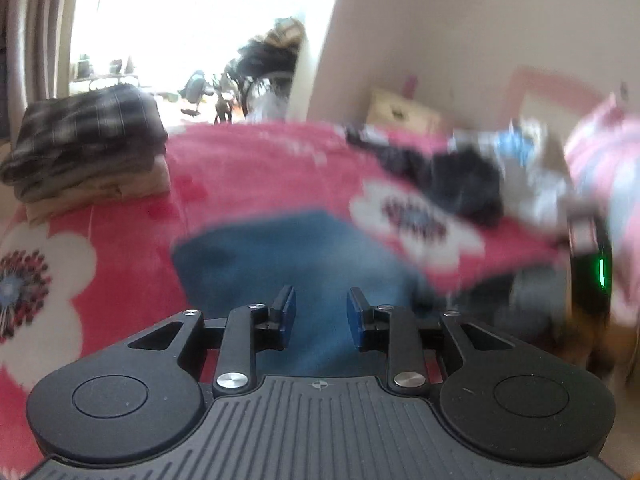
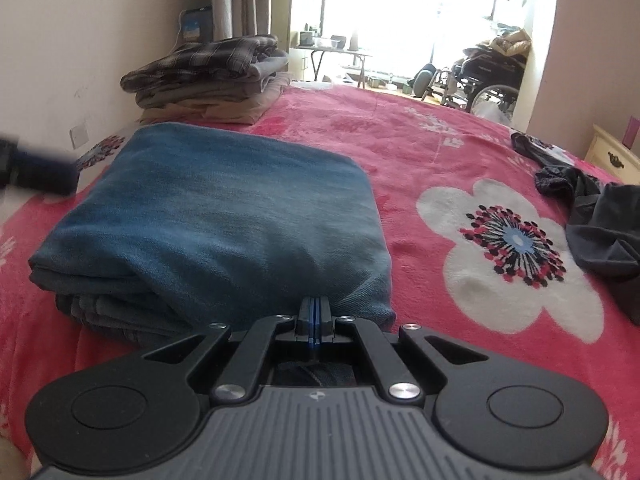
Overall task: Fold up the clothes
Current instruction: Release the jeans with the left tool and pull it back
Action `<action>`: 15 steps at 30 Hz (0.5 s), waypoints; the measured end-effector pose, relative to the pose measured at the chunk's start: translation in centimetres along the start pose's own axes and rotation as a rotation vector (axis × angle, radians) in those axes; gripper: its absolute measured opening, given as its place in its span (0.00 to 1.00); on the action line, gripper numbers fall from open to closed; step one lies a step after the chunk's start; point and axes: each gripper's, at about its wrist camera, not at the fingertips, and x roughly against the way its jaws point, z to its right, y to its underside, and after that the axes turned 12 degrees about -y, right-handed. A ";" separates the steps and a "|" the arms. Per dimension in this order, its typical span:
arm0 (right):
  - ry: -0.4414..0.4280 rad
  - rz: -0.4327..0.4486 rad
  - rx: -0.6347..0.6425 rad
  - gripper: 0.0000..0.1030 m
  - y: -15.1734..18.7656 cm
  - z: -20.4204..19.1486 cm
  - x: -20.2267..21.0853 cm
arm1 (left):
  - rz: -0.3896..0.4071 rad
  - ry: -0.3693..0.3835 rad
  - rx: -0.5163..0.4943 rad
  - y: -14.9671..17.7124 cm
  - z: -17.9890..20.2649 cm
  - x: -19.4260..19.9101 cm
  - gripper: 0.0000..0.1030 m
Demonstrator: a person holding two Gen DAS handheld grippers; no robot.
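A folded blue garment (image 2: 216,216) lies on the red flowered bedspread (image 2: 420,148). My right gripper (image 2: 315,312) is shut on the near edge of the blue garment, fabric pinched between its pads. My left gripper (image 1: 321,314) is open and empty, just above the blue garment (image 1: 288,264); that view is blurred by motion. The left gripper shows as a dark blur in the right wrist view (image 2: 36,168) at the garment's far left. The right gripper (image 1: 588,276), with a green light, shows at the right of the left wrist view.
A stack of folded clothes (image 2: 212,76) topped by a plaid shirt sits at the bed's far left corner. Dark unfolded clothes (image 2: 600,216) lie at the right. A wheelchair (image 2: 488,76) stands beyond the bed, a cream nightstand (image 2: 612,156) at right.
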 end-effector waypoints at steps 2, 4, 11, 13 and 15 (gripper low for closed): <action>0.002 0.003 -0.004 0.00 0.0 0.0 0.0 | -0.020 -0.086 0.053 -1.2 -1.1 -2.9 0.33; 0.005 0.004 -0.004 0.00 0.0 0.0 0.0 | -0.065 -0.156 0.106 -1.5 -2.4 -6.1 0.33; 0.005 0.020 -0.032 0.00 0.2 0.1 0.1 | -0.138 -0.210 0.101 -0.7 -3.4 -9.0 0.33; 0.004 0.026 -0.046 0.00 0.3 0.2 0.1 | -0.089 -0.222 0.085 -1.9 -3.2 -8.0 0.33; 0.006 0.031 -0.069 0.00 0.3 0.2 0.1 | -0.052 -0.200 0.068 -3.3 -2.4 -7.6 0.33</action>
